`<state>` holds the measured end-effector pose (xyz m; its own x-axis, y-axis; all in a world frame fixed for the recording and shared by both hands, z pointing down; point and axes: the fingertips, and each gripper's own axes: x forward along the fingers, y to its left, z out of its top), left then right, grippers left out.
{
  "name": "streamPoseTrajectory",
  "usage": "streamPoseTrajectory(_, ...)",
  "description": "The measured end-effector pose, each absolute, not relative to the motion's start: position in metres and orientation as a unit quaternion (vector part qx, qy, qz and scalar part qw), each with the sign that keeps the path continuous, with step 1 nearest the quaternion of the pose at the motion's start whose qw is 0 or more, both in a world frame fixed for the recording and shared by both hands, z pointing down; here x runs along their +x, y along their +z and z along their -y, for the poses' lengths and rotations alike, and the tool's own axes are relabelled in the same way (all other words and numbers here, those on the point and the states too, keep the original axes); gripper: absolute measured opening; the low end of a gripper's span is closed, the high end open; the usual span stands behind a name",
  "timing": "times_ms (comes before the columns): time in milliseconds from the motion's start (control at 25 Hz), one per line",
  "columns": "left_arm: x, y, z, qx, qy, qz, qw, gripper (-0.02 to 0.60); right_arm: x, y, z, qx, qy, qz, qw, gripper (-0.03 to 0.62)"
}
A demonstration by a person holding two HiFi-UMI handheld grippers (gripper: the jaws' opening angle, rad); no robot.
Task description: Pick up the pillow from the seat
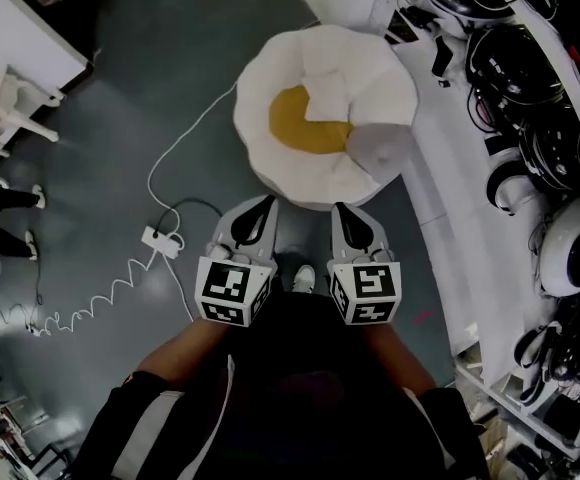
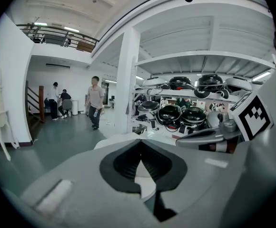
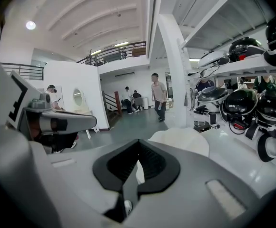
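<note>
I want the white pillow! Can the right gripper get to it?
Probably yes: nothing blocks the right gripper from the white pillow on the seat, though it hangs short of the seat, jaws shut.

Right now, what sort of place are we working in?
Probably a workshop or lab hall, not a home: white shelves loaded with helmet-like gear, a power strip and trailing cable on the bare grey floor, and a railed upper gallery.
</note>
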<state>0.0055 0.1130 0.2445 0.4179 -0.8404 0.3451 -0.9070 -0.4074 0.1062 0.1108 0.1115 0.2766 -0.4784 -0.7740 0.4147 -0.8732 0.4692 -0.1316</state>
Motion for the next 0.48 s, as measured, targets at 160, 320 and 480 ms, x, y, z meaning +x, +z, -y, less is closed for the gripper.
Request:
streamPoseTrajectory(160,0.013,0.247,-0.086,0.84,0.117,0.512,0.137,0.005,0.111,0.281,-0.09,0.492,0.159,0.841,0.159,0.002)
streamPoseTrajectory(320,0.018,0.254,-0.051,0.849,0.112,0.498,0.137,0.005,0.112,0.285,-0.062,0.5,0.155,0.836,0.166,0.002)
streamPoseTrajectory(480,0.013,0.259,-0.008,0.853,0.113,0.49,0.142,0.005,0.107,0.291,-0.027,0.506,0.156,0.829,0.178,0.002)
